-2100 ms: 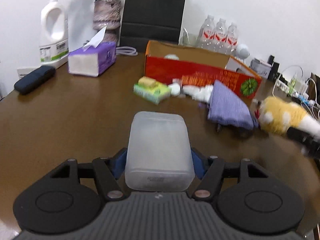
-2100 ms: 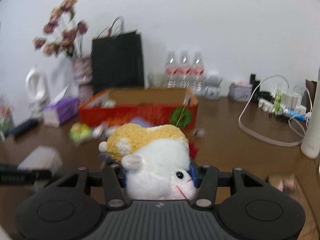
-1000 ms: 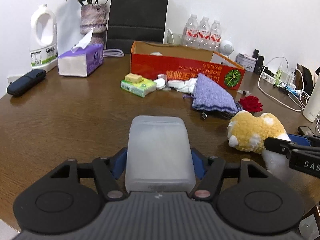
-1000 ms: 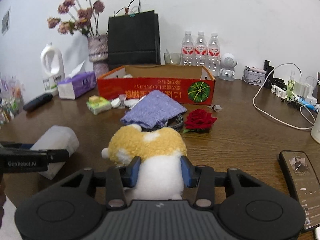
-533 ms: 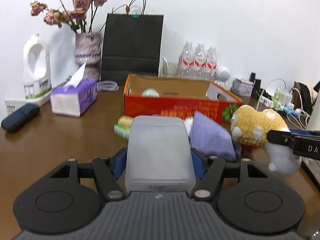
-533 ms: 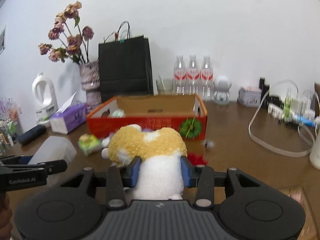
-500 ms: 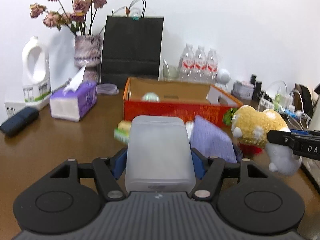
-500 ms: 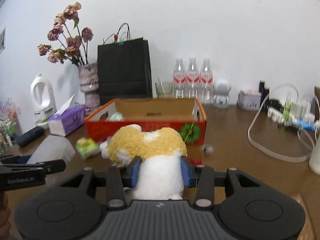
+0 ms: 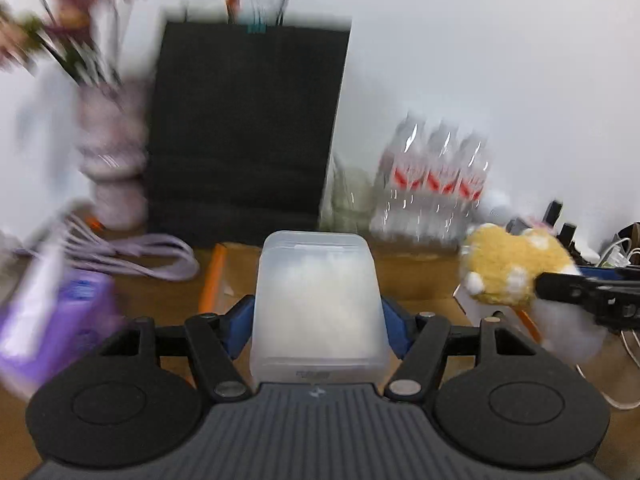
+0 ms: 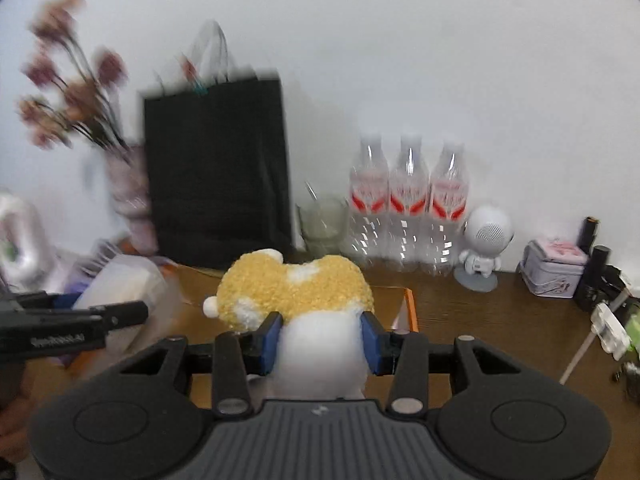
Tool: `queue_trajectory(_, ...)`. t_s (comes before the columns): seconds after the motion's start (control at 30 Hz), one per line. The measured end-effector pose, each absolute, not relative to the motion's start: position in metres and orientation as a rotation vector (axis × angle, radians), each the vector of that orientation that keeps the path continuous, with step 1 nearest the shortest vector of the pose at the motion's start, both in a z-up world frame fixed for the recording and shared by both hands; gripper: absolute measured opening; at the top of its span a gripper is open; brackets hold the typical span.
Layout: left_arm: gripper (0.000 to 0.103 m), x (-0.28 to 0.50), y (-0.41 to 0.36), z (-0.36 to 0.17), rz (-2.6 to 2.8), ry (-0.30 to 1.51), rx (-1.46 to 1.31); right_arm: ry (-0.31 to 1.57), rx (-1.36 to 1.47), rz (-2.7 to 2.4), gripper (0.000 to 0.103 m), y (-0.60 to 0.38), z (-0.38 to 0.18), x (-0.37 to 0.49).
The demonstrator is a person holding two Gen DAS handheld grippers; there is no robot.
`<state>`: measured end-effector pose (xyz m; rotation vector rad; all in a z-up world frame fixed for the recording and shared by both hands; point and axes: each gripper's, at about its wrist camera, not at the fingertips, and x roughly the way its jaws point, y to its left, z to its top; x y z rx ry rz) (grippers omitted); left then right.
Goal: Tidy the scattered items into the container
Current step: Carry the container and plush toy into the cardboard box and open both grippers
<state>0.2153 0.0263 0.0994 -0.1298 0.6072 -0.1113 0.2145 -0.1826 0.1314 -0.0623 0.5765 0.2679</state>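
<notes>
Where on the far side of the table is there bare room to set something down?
Bare wood shows right of the box's orange edge, in front of the white robot figurine and the tin. The back row is crowded: black bag, glass, three water bottles. Far right is cluttered with cables.

Both wrist views face the black bag (image 9: 248, 128) closely, side by side.

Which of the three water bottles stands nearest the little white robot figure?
The rightmost bottle; it stands right beside the figure, the other two further left.
</notes>
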Motion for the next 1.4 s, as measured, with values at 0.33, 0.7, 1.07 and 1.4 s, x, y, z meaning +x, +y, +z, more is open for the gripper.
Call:
queue_trajectory(0.33, 0.068, 0.304, 0.018, 0.047, -0.008, 0.859, 0.044, 0.860, -0.225, 0.128, 0.041, -0.164, 0.047, 0.334)
queue_trajectory(0.7, 0.077, 0.292, 0.028, 0.072, -0.060, 0.791, 0.072, 0.884, -0.176, 0.148, 0.059, -0.168, 0.064, 0.321)
queue_trajectory(1.07, 0.082, 0.244, 0.045, 0.157, -0.023, 0.786, -0.034, 0.840, -0.079, 0.210, 0.081, -0.188, 0.163, 0.273)
queue_trajectory(1.4, 0.102, 0.119, 0.047, 0.176, -0.017, 0.396, -0.071, 0.515, 0.003, 0.250, 0.097, -0.192, 0.185, 0.158)
